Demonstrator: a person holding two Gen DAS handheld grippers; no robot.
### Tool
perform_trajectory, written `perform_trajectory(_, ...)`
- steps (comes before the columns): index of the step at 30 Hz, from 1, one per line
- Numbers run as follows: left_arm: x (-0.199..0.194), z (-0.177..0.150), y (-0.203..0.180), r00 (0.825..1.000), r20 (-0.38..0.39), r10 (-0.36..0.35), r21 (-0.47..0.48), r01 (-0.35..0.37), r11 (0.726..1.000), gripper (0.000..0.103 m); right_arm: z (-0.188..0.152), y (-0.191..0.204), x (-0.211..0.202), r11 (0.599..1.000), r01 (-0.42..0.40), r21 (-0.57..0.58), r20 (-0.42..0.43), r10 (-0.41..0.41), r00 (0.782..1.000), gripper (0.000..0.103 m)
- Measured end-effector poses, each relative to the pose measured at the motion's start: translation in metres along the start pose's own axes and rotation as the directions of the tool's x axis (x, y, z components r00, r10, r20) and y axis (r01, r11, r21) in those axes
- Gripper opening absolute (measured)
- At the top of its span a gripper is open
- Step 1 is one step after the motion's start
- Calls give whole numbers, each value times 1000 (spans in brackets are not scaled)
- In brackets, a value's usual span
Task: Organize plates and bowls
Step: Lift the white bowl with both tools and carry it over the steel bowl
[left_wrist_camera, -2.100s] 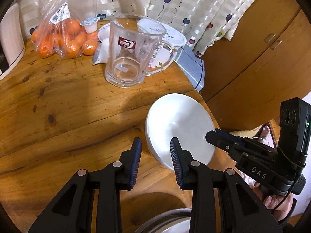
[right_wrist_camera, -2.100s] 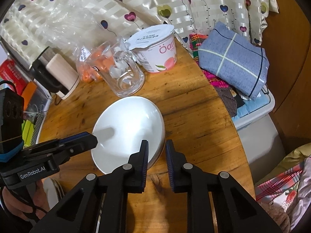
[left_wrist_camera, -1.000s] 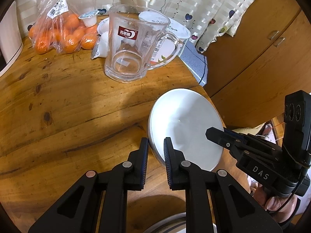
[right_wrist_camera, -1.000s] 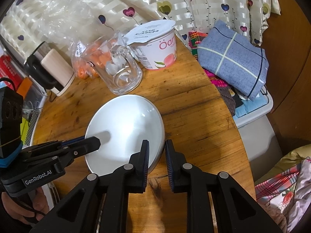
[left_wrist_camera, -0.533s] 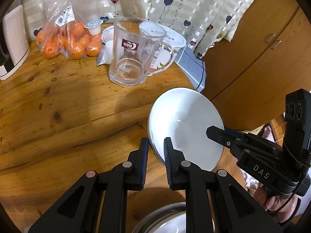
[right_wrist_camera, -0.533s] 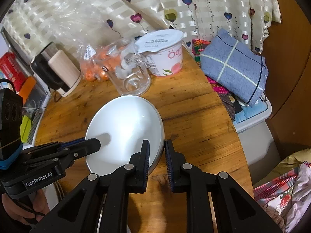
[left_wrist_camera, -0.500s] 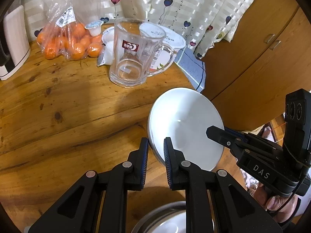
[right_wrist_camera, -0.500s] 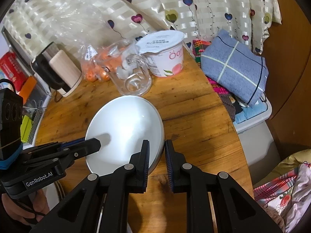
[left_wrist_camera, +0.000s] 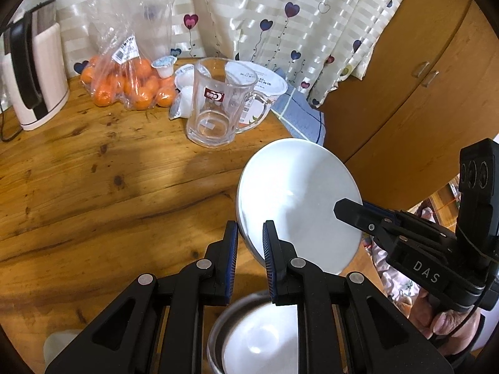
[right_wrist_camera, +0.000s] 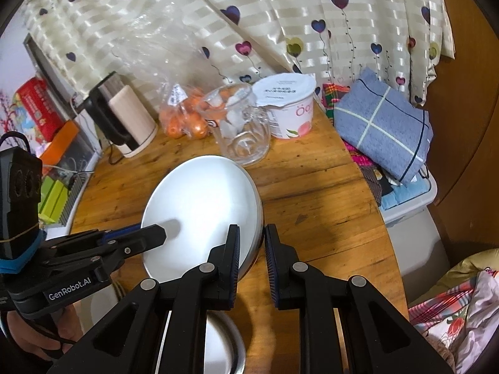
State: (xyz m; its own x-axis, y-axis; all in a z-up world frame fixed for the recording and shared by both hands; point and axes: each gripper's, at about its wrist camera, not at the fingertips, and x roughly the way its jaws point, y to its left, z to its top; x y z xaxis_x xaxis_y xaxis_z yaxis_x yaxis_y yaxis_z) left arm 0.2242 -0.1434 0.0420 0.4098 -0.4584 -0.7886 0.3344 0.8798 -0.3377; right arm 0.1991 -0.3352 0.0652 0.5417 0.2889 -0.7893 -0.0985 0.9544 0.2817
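Note:
A white plate (left_wrist_camera: 296,205) hangs lifted and tilted above the wooden table (left_wrist_camera: 93,187). My left gripper (left_wrist_camera: 248,244) is shut on its near-left rim. My right gripper (right_wrist_camera: 252,249) is shut on the opposite rim of the same plate (right_wrist_camera: 199,208). Each gripper shows in the other's view, the right one (left_wrist_camera: 414,249) at lower right and the left one (right_wrist_camera: 71,261) at lower left. A metal bowl with white dishware inside (left_wrist_camera: 259,339) sits below the plate, close under my left gripper, and also shows in the right wrist view (right_wrist_camera: 218,346).
A glass mug (left_wrist_camera: 218,106), a yogurt tub (right_wrist_camera: 287,109), a bag of oranges (left_wrist_camera: 124,81) and a kettle (left_wrist_camera: 34,71) stand at the table's back. A folded blue cloth (right_wrist_camera: 383,124) lies on a bin beyond the table's right edge. A wooden cabinet (left_wrist_camera: 405,78) stands behind.
The plate has risen off the table and tilted, held in both grippers. The metal bowl has come into view below it. Earlier the left gripper closed on the rim.

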Motion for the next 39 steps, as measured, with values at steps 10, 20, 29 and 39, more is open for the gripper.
perform_trajectory(10,-40,-22,-9,999,45,11,7,-12,1000,17,-16,22,-36,999,-13,-32,33,14,999,16)
perform_trajectory(20,-65,-55,-17,998,53,16,7,-16,1000,17,-45,38,-64,999,-22,-48,41,24,999,16)
perform_trajectory(29,-69,-84,-12,1000,20,22,-11,-21,1000,17,-71,47,-67,998,-29,-50,5,29,1000,16)
perform_trajectory(39,-59,-105,-2,998,-50,41,-31,-42,999,17,-93,47,-48,998,-50,-24,-76,48,996,16)
